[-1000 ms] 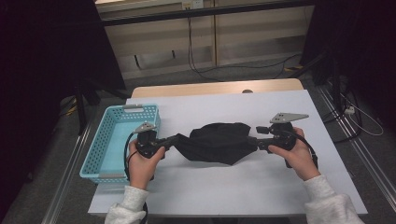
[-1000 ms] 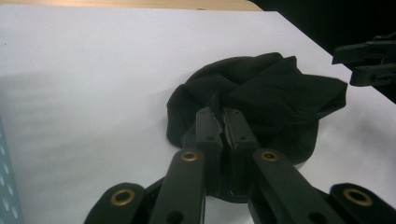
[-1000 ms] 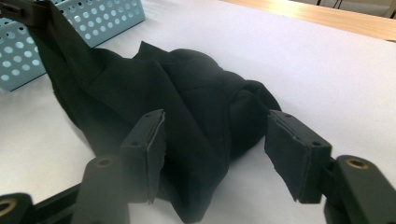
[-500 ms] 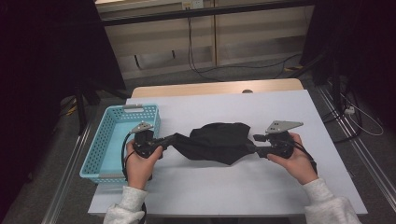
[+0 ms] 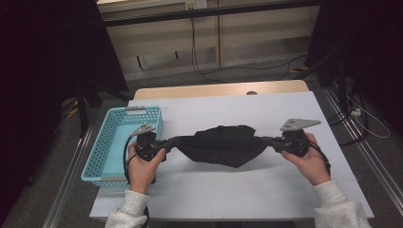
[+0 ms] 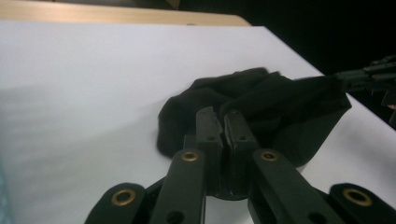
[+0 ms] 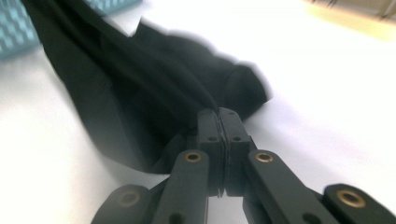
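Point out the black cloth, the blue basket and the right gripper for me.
black cloth (image 5: 223, 145): high view, middle of the sagging fabric.
blue basket (image 5: 110, 127): high view, far left rim.
right gripper (image 7: 219, 122): right gripper view, between the fingertips, pinched on the cloth's edge.

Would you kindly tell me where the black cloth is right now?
In the high view the black cloth hangs mid-table, stretched between the left hand-held gripper and the right hand-held gripper, right of the blue basket.
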`<state>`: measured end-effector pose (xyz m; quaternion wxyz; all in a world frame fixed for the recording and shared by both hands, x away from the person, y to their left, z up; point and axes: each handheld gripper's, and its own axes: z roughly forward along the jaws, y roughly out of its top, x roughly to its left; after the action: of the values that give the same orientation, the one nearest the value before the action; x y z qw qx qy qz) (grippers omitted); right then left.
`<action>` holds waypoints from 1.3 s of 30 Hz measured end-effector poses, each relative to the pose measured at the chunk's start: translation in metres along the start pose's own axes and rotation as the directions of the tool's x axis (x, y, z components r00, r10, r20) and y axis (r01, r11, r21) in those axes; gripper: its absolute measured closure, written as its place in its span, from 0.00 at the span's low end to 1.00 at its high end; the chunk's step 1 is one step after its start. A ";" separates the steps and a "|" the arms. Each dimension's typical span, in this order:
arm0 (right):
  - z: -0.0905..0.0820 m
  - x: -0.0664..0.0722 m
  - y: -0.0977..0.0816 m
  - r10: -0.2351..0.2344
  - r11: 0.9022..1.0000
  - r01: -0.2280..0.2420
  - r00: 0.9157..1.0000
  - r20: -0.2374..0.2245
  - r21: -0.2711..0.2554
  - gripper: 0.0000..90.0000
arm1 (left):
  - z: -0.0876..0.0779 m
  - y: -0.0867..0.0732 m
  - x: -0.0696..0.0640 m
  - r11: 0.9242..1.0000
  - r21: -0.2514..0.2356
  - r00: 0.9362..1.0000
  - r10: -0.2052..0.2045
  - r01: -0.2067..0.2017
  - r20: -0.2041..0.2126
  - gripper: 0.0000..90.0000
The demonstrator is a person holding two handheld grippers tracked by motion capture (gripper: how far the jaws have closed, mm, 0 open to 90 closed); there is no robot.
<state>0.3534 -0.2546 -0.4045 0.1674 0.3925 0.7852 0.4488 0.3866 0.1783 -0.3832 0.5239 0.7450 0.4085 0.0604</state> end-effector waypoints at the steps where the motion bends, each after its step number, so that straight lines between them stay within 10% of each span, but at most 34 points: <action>1: -0.009 -0.002 0.003 0.011 1.000 -0.011 1.000 0.002 -0.016 0.99 | 0.000 0.001 -0.003 1.000 -0.011 1.000 0.002 -0.001 0.014 0.96; 8: -0.050 -0.010 0.014 0.006 1.000 -0.005 0.999 0.034 -0.030 0.98 | 0.013 0.008 -0.018 0.999 -0.017 0.998 0.046 -0.045 0.047 0.96; 15: 0.012 -0.032 -0.003 0.069 0.991 -0.075 0.996 0.053 0.108 0.98 | 0.043 -0.001 0.004 0.999 0.037 1.000 -0.005 0.006 -0.028 0.96; 22: 0.053 -0.038 -0.005 0.110 0.985 -0.119 0.991 0.076 0.126 0.83 | 0.050 -0.005 0.010 0.997 0.071 0.998 -0.007 0.012 -0.069 0.96; 30: 0.014 -0.034 -0.005 0.103 0.994 -0.105 0.989 0.107 0.012 0.54 | 0.039 0.000 0.012 0.998 0.055 0.995 -0.008 0.013 -0.095 0.96; 39: 0.018 -0.030 -0.030 0.031 0.993 -0.040 0.996 0.078 0.115 0.54 | 0.037 0.000 0.012 0.999 0.048 0.995 -0.016 0.021 -0.098 0.96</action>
<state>0.3695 -0.2764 -0.4424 0.1661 0.4322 0.7959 0.3900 0.4137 0.1597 -0.4036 0.4854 0.7500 0.4417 0.0820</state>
